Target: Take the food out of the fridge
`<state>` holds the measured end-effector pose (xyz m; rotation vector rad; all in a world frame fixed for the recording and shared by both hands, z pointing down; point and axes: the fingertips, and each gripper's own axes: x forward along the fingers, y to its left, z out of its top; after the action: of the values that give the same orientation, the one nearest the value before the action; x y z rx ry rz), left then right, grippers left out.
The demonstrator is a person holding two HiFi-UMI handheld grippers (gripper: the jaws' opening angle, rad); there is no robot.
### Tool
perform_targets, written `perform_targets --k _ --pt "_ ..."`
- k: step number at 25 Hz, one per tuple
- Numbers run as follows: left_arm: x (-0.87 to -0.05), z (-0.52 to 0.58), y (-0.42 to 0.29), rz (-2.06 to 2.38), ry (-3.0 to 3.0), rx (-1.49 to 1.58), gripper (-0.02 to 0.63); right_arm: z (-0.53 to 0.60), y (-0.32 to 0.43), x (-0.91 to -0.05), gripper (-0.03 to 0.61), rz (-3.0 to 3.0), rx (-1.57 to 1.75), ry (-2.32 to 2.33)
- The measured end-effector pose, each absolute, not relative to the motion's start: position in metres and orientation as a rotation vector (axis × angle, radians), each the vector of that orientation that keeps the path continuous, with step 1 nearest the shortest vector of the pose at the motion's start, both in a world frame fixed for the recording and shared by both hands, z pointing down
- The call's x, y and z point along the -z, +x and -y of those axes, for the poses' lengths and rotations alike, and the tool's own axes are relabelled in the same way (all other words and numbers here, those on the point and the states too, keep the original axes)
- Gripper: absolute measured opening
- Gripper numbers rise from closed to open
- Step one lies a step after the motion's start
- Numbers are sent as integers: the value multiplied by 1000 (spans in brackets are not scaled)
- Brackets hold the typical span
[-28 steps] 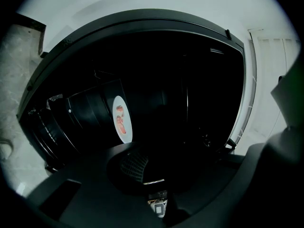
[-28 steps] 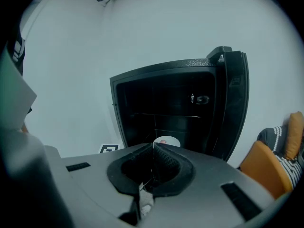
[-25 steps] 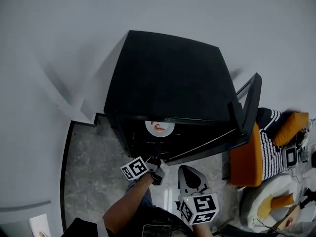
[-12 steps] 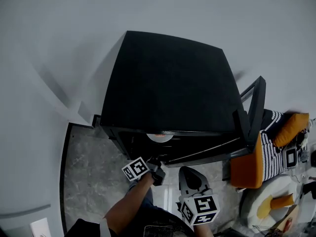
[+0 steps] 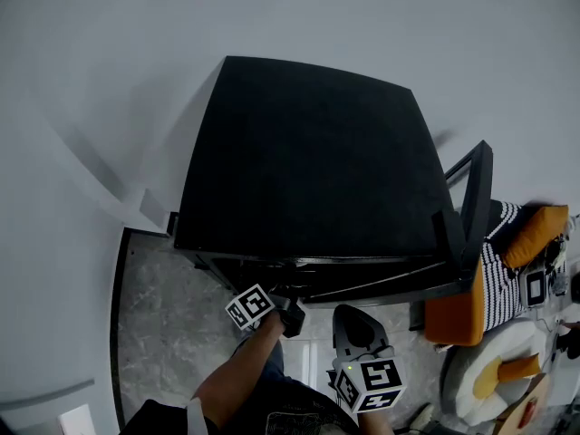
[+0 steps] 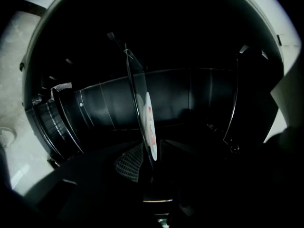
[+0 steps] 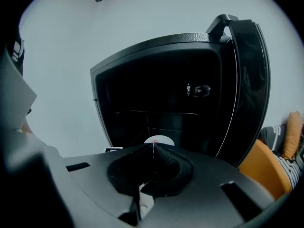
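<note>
The black fridge [image 5: 308,170] stands with its door [image 5: 471,207] swung open to the right. A white plate with red food [image 6: 149,122] rests on a glass shelf [image 6: 135,89] inside; in the right gripper view the plate [image 7: 159,140] shows low in the dark cavity. From the head view the fridge top hides it. My left gripper [image 5: 285,302] is at the fridge's open front. Its jaws have just been opening, and in the left gripper view the gripper [image 6: 149,158] is open, the shelf edge and plate lining up with the gap, untouched. My right gripper [image 7: 153,148] is shut and empty, back from the opening.
An orange seat [image 5: 453,306] with a striped cushion [image 5: 503,247] stands right beside the open door. Grey marble floor [image 5: 154,324] lies left of the fridge front. White walls [image 5: 91,107] run behind and to the left of the fridge.
The plate, visible below the fridge's front edge a second ago, is now hidden under the fridge top in the head view. Both grippers sit slightly nearer the fridge opening.
</note>
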<state>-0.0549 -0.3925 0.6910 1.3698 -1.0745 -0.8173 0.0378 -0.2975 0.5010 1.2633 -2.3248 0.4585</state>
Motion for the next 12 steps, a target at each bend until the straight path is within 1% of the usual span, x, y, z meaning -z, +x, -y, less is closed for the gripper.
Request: perform_targets --k 4,5,7,12 --pt "-694 398 -55 1076 1342 818 112 300 41 -504 23 2313 -468 1273" --pt "-694 399 -55 1078 1342 815 99 301 41 -505 23 2310 -469 1274" --pt "-694 401 -55 1082 1343 810 47 301 41 -506 23 2307 -468 1273" --pt "-694 401 -56 1060 1297 845 28 299 41 -508 23 2303 -468 1271"
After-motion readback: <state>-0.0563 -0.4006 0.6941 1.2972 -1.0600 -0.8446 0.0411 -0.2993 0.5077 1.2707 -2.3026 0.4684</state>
